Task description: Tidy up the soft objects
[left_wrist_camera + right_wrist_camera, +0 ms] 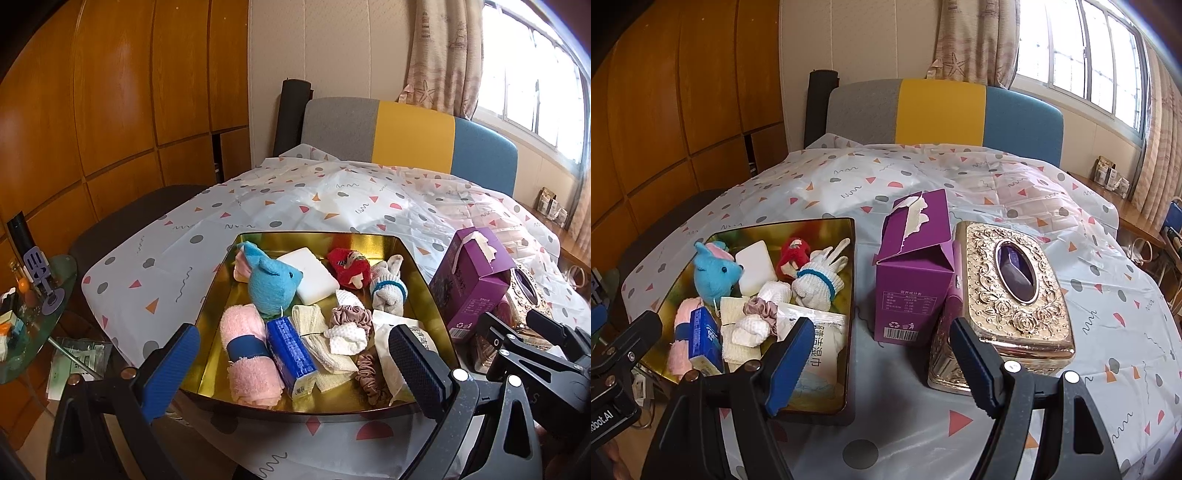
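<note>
Blue-padded fingers of the left gripper [291,369] stand wide apart at the bottom of the left wrist view, holding nothing, framing the near edge of the gold tray [421,254]. Fingers of the right gripper [882,363] are likewise spread wide and empty at the bottom centre of the right wrist view, one pad over the tray's near right corner, the other in front of the gold tissue box [1015,295].

All the soft things lie inside the tray: a blue plush toy [271,282] at upper left, a white pad [308,273] beside it, a red plush [349,267] and a white glove [388,288] toward the upper right. A rolled pink towel [245,354] and a blue tissue pack [290,356] sit lower left, scrunchies [349,315] in the middle.

A purple carton [914,269] stands on the patterned tablecloth [1108,332], between tray and tissue box.
</note>
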Demonstrator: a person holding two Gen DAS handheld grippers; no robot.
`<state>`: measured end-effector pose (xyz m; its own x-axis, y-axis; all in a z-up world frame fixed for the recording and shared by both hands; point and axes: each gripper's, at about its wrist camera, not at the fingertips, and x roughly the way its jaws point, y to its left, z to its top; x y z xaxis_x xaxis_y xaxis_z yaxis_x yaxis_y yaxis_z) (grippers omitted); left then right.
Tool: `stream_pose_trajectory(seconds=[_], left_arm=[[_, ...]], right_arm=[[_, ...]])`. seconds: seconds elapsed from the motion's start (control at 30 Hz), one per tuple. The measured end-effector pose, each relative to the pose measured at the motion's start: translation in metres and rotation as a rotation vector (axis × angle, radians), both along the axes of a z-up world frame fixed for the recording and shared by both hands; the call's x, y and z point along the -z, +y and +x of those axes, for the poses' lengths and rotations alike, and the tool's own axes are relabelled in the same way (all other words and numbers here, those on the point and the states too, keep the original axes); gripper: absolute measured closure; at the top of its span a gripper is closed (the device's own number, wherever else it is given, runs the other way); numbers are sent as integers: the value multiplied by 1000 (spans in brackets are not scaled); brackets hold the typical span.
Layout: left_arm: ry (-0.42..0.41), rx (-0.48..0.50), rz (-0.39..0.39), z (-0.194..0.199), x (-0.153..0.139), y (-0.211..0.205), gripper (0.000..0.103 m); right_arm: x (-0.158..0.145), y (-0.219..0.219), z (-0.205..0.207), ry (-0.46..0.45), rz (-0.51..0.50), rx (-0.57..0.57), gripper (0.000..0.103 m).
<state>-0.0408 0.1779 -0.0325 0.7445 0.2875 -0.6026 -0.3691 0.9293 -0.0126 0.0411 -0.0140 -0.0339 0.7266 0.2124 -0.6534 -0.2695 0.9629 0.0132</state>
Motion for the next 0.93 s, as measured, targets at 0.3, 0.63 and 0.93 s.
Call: stream_pose_trajectory(seconds=[0.3, 0.63, 0.93], left_arm=[[4, 0, 5, 0, 0, -1, 0], [11, 2, 4, 0, 1, 0, 0], [11, 2, 10, -1, 5, 4, 6]], right_arm=[[0, 1, 0, 1, 0, -1, 26], [0, -1, -1, 6, -1, -1, 26], [1, -3, -2, 7, 6, -1, 26]])
